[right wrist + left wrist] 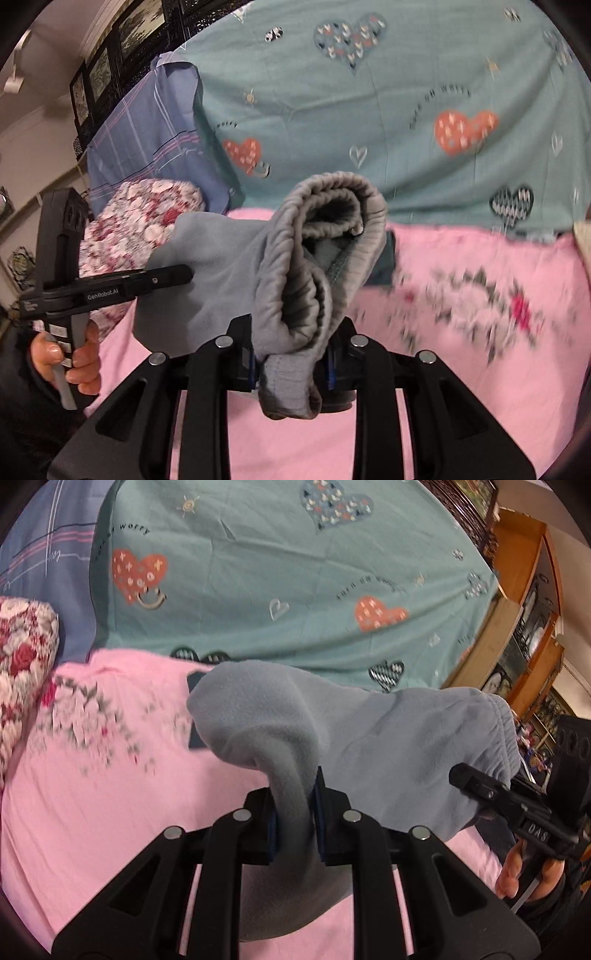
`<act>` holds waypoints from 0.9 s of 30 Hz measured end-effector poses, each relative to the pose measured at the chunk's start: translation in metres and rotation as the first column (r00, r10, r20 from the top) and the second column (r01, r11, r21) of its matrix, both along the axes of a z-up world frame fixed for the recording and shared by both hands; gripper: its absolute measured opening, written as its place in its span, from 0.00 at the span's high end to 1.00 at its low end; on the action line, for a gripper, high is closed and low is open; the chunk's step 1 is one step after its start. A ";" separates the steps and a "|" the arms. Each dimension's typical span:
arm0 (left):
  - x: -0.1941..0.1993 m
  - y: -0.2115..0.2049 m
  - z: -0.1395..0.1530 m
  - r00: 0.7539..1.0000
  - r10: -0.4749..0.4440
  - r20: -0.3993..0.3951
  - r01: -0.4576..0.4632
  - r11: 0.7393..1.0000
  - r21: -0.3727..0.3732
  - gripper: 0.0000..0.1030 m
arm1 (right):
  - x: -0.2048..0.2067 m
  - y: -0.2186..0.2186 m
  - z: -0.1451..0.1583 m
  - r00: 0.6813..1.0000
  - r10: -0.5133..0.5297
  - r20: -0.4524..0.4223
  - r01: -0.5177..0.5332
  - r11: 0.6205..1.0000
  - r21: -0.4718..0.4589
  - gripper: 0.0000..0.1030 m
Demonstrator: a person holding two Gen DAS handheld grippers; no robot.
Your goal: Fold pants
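Grey fleece pants [388, 746] hang in the air between both grippers above a pink floral sheet [92, 775]. My left gripper [295, 823] is shut on a bunched fold of the pants' fabric. My right gripper [291, 365] is shut on the gathered elastic waistband of the pants [321, 258], which bulges up in front of it. In the left wrist view the right gripper [476, 782] shows at the right edge of the pants. In the right wrist view the left gripper [173, 277] shows at the left, held by a hand [74, 354].
A teal bedspread with hearts [295, 572] covers the bed beyond the pink sheet [480, 350]. A floral pillow [22, 650] and a blue striped pillow [147, 140] lie at the bed's head. Wooden shelves [524, 602] stand at the bed's far side.
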State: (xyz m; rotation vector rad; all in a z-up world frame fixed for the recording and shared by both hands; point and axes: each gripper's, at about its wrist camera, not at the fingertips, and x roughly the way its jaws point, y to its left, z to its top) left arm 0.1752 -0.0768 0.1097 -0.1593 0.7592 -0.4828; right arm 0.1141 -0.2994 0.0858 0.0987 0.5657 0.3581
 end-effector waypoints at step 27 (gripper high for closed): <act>0.257 0.016 -0.140 0.964 0.267 -0.003 -0.266 0.959 0.103 0.33 | 0.231 0.002 -0.135 0.855 -0.455 0.248 0.507 0.832 -0.223 0.39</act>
